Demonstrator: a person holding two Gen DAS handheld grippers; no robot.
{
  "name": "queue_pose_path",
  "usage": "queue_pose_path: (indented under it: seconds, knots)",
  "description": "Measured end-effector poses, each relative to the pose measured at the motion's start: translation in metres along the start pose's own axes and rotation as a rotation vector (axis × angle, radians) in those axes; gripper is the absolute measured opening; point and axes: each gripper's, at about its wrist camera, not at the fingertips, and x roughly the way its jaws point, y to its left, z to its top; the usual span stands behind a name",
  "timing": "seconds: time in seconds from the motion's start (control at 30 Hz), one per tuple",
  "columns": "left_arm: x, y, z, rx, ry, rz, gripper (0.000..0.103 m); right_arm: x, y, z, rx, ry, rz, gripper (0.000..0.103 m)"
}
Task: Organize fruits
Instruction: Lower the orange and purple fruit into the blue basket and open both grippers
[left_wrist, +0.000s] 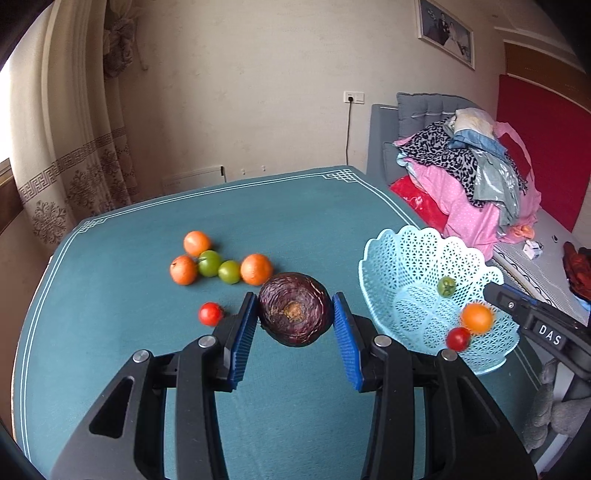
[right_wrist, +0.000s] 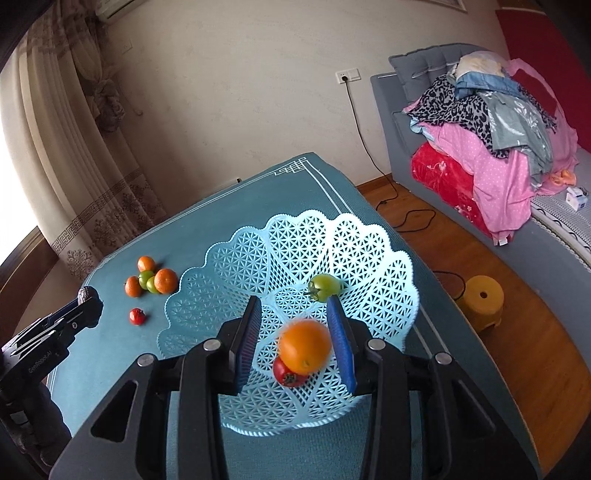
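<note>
step in hand: I judge I am mid-sort, loading the pale blue basket (right_wrist: 369, 258); my left gripper (left_wrist: 295, 314) carries a dark purple, wrinkled round thing (left_wrist: 294, 308) above the teal table (left_wrist: 110, 369), to the left of the basket.
left claw: closed on the purple thing, both blue pads (left_wrist: 245, 332) against its sides.
right claw: my right gripper (right_wrist: 297, 343) hangs over the basket with the jaws parted; an orange (right_wrist: 304, 346) sits blurred between them, with a clear gap to the pads, so I judge it released and dropping.
in the basket: a red tomato (right_wrist: 286, 373) under the orange, a green tomato (right_wrist: 323, 286) toward the far wall.
left of the basket: three oranges and two green fruits in a cluster (left_wrist: 218, 263), a lone red tomato (left_wrist: 210, 314) nearer me.
purple thing's pointing: its stem scar faces my left camera; it is near round, so I see no clear long axis.
next move: carry the purple thing rightward over the basket rim, then lower it before the pads part, so it does not bruise the tomatoes.
</note>
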Motion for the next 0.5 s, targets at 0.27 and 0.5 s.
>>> queue_pose_path:
  seconds: [0.27, 0.5]
  knots:
    - [0.005, -0.026, 0.010, 0.033, -0.006, -0.081, 0.043, -0.001, -0.003, -0.001, 0.009, -0.010, -0.004, 0.038]
    - [0.012, -0.048, 0.015, 0.050, 0.003, -0.163, 0.043, -0.005, -0.005, -0.001, 0.022, -0.025, -0.009, 0.043]
